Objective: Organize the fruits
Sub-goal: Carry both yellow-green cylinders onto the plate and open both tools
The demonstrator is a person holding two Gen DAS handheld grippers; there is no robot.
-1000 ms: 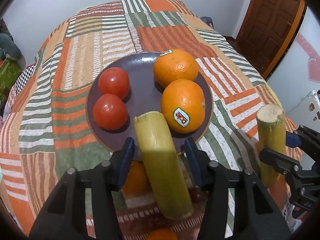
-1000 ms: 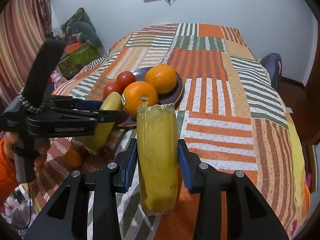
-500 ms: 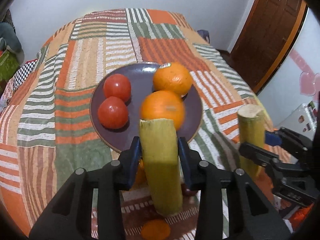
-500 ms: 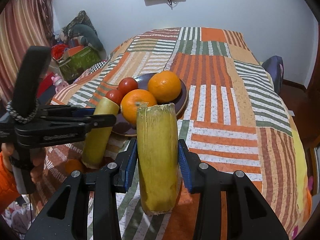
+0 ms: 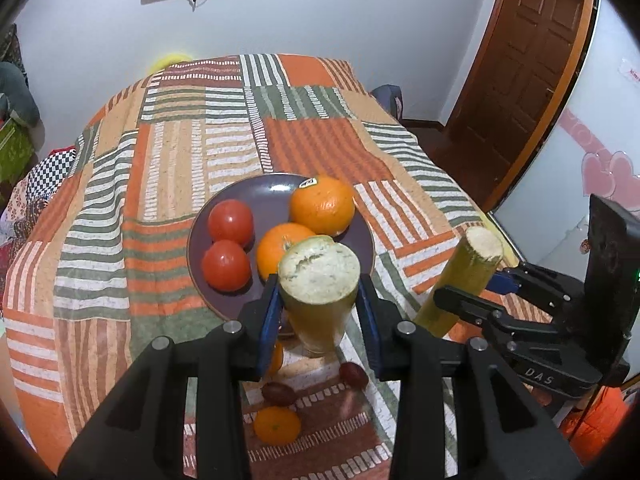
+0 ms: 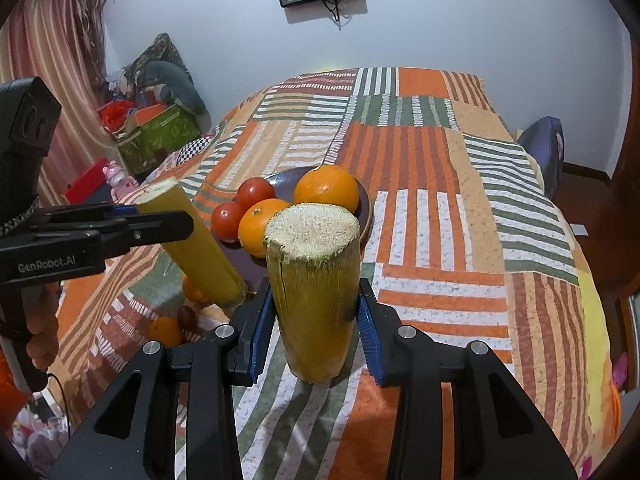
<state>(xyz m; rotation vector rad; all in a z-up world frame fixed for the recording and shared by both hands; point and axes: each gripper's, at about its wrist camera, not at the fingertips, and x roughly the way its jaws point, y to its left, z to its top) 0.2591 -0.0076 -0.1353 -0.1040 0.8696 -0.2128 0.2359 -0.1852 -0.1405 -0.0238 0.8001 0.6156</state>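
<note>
Sugarcane piece [image 5: 318, 296] clamped upright-ish in the left gripper [image 5: 319, 312], blue pads tight on both sides, held just in front of the plate [image 5: 276, 194]. Second sugarcane chunk [image 6: 314, 280] pinched the same way in the right gripper [image 6: 316, 320], over the striped bedspread [image 6: 440, 200]. On the plate: two oranges [image 5: 322, 204] and two tomatoes [image 5: 231, 221]. Off the plate, down on the cloth near the left gripper: small orange [image 5: 277, 424] plus a couple of dark reddish fruits [image 5: 353, 374], kinda hard to identify.
</note>
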